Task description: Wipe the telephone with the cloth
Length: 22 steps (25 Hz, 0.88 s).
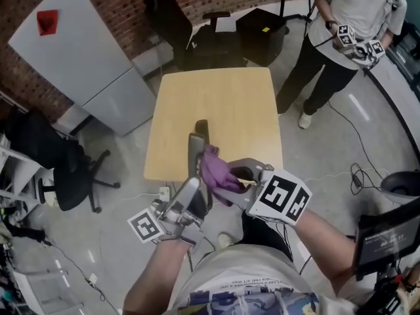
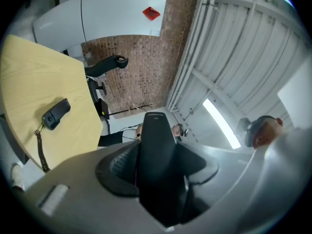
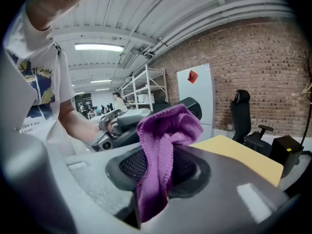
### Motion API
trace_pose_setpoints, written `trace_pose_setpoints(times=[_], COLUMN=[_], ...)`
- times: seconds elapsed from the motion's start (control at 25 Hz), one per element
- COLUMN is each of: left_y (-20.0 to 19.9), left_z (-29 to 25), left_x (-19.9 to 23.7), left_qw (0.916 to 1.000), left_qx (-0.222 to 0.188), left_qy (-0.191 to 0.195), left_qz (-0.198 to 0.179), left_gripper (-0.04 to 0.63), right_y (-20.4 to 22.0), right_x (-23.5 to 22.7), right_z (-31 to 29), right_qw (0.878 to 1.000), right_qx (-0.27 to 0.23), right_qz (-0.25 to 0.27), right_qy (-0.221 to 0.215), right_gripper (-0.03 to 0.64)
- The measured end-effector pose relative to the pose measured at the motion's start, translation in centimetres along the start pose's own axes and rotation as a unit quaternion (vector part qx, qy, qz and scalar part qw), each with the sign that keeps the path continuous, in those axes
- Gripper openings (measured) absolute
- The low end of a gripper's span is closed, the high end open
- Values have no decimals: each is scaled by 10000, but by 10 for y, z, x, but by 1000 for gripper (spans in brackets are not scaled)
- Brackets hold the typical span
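My left gripper (image 1: pixel 195 184) is shut on a black telephone handset (image 1: pixel 195 151), which stands up over the near edge of the wooden table (image 1: pixel 223 97). In the left gripper view the handset (image 2: pixel 156 145) fills the gap between the jaws. My right gripper (image 1: pixel 231 177) is shut on a purple cloth (image 1: pixel 216 169), and the cloth lies against the handset's right side. Seen from the right gripper view, the cloth (image 3: pixel 163 145) hangs out of the jaws with the handset's dark end (image 3: pixel 195 106) just behind it. A small black piece with a cord (image 2: pixel 56 113) lies on the table.
Another person (image 1: pixel 341 25) with marker-cube grippers stands beyond the table's far right corner. A white cabinet (image 1: pixel 72 51) stands at the left, a black office chair (image 1: pixel 167 15) and a black box (image 1: pixel 262 35) behind the table. Another chair (image 1: pixel 69 169) sits at the near left.
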<state>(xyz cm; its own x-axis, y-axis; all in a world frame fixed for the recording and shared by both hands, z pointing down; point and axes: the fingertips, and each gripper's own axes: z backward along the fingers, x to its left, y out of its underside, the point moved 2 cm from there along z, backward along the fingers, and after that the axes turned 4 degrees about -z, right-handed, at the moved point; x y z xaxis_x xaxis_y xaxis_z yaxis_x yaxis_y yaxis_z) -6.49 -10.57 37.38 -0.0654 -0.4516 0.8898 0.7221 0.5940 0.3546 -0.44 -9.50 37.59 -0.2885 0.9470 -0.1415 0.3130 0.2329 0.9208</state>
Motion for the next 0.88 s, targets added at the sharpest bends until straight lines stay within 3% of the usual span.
trace_pose_setpoints(times=[0.56,0.88], left_y=[-7,-2], left_z=[1,1], left_x=[0,-6], left_qw=[9995,9991], left_qx=[-222,-221], left_qy=[179,325], left_qz=[104,175], left_gripper=[256,255], right_y=[26,11], right_x=[44,7], right_z=[1,8], right_qw=[9967,9990], right_qx=[359,312], right_qz=[179,248], right_qy=[-705,-207], right_gripper=[107,107])
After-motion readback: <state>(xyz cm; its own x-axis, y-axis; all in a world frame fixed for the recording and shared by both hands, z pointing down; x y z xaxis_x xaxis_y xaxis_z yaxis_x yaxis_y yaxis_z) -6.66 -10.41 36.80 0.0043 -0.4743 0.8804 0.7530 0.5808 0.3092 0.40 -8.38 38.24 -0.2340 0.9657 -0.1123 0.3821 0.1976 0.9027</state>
